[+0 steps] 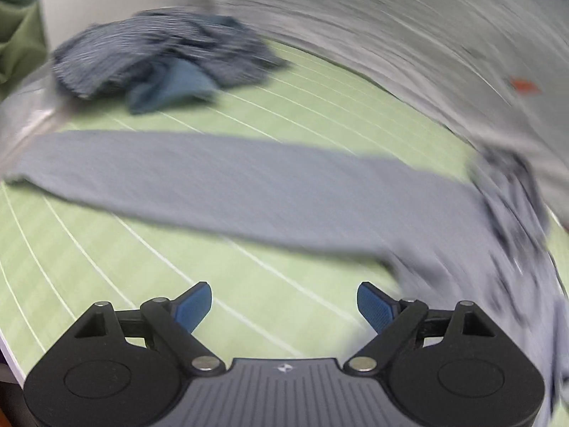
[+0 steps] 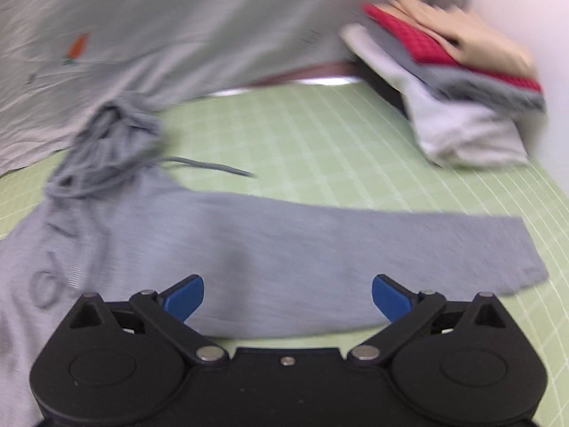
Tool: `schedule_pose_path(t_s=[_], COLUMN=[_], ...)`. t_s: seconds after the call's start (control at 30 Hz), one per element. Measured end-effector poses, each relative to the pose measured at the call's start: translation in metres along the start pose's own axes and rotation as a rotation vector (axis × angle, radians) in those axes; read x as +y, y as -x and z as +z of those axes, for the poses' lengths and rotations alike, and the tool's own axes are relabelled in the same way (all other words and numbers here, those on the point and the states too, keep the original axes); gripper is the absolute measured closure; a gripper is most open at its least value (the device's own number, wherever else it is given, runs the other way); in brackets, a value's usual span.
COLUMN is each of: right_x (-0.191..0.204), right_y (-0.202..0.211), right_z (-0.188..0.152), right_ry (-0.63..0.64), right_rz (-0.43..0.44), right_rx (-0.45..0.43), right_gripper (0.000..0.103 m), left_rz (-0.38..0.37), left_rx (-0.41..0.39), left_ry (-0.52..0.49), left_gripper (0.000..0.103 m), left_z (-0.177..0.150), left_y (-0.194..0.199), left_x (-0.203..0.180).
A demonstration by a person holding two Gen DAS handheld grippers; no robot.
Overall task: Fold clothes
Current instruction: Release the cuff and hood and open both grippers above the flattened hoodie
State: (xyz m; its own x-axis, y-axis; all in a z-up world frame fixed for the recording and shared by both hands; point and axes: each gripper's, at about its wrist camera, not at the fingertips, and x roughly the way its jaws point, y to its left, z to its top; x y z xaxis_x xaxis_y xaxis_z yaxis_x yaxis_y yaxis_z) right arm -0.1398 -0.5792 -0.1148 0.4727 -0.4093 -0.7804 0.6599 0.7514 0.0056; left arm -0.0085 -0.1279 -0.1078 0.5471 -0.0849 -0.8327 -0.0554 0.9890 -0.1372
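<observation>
Both the left gripper [image 1: 284, 302] and right gripper [image 2: 288, 297] are held wide apart, empty, above the grey hoodie [image 2: 249, 249] (folded stack [image 2: 458, 82] seen only rightward, crumpled striped garment [image 1: 160, 57] only leftward).

One grey hoodie [image 2: 249, 249] spread on one green grid mat [image 2: 320, 135]. Beyond the hoodie: one crumpled striped garment [image 1: 160, 60], one folded stack [image 2: 458, 82] of four pieces, one pale grey sheet [image 2: 177, 28].

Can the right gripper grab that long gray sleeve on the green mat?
Probably yes. The right gripper is open and holds nothing, and the gray sleeve lies flat on the green mat right in front of its fingers with nothing on top. The folded stack sits well off to the side.
</observation>
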Motion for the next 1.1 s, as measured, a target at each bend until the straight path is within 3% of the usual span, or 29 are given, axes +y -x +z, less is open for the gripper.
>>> schedule_pose_path(t_s=[0.17, 0.33, 0.5, 0.63, 0.8, 0.97, 1.1], right_x=[-0.075, -0.138, -0.186, -0.222, -0.282, -0.33, -0.362], right_y=[-0.022, -0.051, -0.058, -0.056, -0.054, -0.055, -0.056], right_z=[-0.004, 0.0, -0.001, -0.006, -0.01, -0.007, 0.0], right_ry=[-0.019, 0.028, -0.012, -0.054, -0.121, -0.12, -0.14], right_rz=[-0.057, -0.122, -0.088, -0.097, -0.139, -0.347, -0.405], right_rx=[0.014, 0.01, -0.027, -0.056, -0.063, -0.07, -0.039], right_gripper=[0.001, 0.001, 0.003, 0.017, 0.017, 0.017, 0.017], left_rz=[-0.005, 0.037, 0.07, 0.101, 0.121, 0.133, 0.152], left_rx=[0.063, 0.105, 0.135, 0.134, 0.128, 0.106, 0.092], left_ry=[-0.142, -0.18, -0.196, -0.231, -0.227, -0.217, -0.191], left_gripper=[0.01, 0.01, 0.009, 0.009, 0.009, 0.009, 0.009], left_z=[-0.054, -0.087, -0.106, -0.111, -0.112, -0.108, -0.101], left_y=[0.012, 0.022, 0.035, 0.044, 0.051, 0.057, 0.059], left_x=[-0.069, -0.107, -0.13, -0.141, -0.145, -0.142, -0.128])
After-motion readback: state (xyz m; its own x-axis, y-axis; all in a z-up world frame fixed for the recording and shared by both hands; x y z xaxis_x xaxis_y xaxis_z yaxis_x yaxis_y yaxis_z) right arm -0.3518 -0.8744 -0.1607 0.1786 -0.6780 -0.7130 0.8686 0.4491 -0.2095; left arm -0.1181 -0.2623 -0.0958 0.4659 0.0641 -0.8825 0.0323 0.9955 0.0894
